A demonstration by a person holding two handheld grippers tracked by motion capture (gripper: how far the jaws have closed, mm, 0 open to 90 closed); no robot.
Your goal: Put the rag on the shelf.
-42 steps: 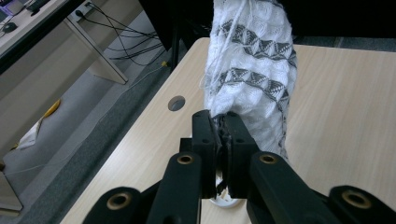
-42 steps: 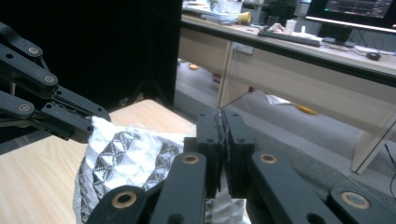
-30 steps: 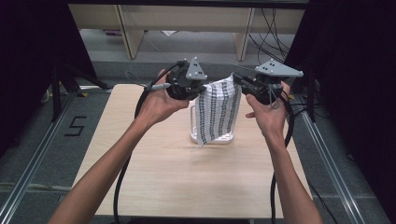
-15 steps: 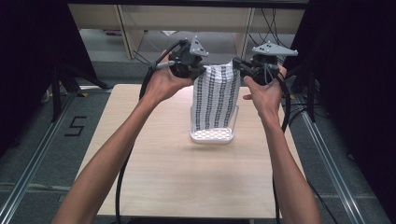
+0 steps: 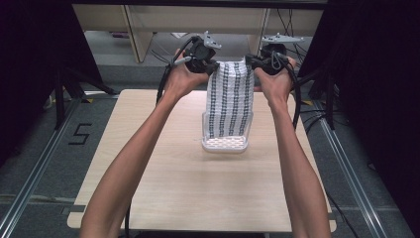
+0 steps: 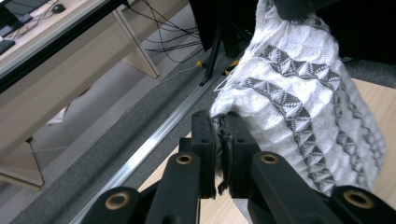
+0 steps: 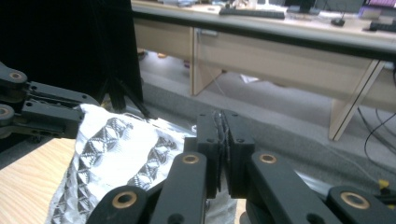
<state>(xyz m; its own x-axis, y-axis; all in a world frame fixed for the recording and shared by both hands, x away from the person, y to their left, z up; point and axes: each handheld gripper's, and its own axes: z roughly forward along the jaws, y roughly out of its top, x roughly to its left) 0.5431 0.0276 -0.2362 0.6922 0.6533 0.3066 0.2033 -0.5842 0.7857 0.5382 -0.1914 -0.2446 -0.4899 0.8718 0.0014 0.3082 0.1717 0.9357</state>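
Note:
A white cloth (image 5: pixel 229 101) with dark grey patterned stripes hangs stretched between both grippers, well above the table. My left gripper (image 5: pixel 212 67) is shut on its upper left corner; my right gripper (image 5: pixel 250 61) is shut on its upper right corner. The cloth's lower end drops into a white perforated basket (image 5: pixel 224 144) on the wooden table (image 5: pixel 173 183). In the left gripper view the jaws pinch the cloth (image 6: pixel 299 102) edge at the left gripper (image 6: pixel 223 140). In the right gripper view the right gripper (image 7: pixel 221 135) clamps a thin edge, and the cloth (image 7: pixel 116 154) hangs to the left.
Black stands and cables (image 5: pixel 317 94) flank the table on both sides. A metal floor rail (image 5: pixel 29 183) runs along the left, another along the right. Beyond the table's far edge stand wooden desks (image 5: pixel 168 20).
Both grippers have risen and moved away from me, lifting the cloth taller out of the basket so it hangs straighter and longer.

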